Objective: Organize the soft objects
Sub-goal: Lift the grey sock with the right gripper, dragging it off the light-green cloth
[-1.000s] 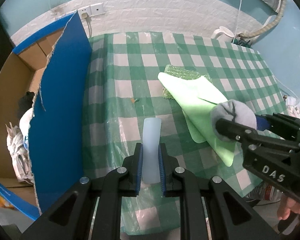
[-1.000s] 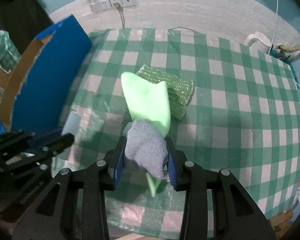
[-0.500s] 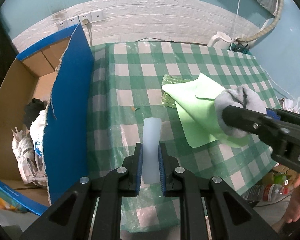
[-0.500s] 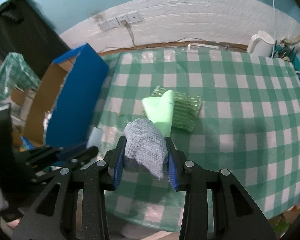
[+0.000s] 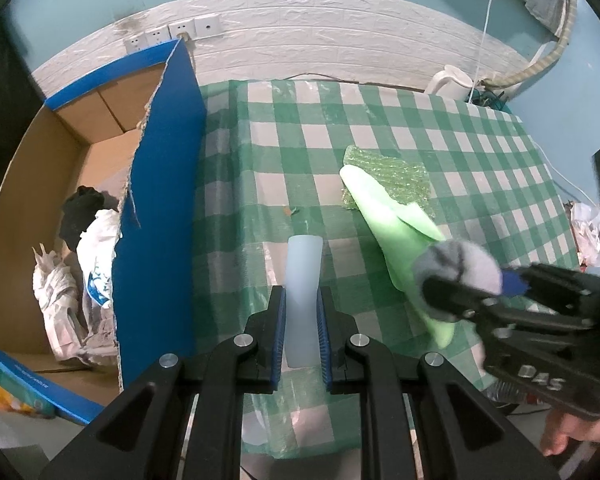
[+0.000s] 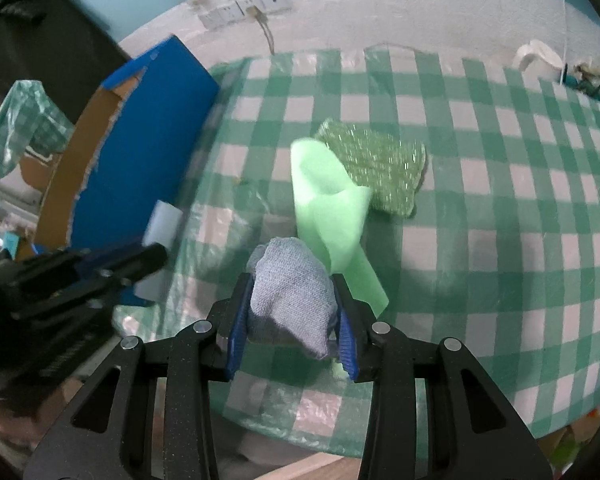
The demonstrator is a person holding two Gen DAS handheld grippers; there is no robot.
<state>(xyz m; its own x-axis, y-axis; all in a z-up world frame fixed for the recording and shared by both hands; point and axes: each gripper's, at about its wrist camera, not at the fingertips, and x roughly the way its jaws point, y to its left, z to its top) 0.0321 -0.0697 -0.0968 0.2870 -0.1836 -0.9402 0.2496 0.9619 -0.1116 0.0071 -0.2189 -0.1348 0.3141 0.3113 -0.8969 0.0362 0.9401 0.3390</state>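
Above checked tablecloth [image 5: 276, 152], both tongs stay clamped: left [image 5: 302, 332] on pale foam [image 5: 302, 280], right [image 6: 292, 324] on grey sock [image 6: 290, 284].

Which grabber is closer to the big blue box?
Left. The left gripper, shut on a pale blue foam piece, sits right beside the blue cardboard box. The right gripper, holding a gray sock, is farther over, above the checked tablecloth.

The big box [image 5: 156, 208] is cut off at the left edge. The gray sock [image 6: 292, 292] hides part of the green cloth [image 6: 332, 216].
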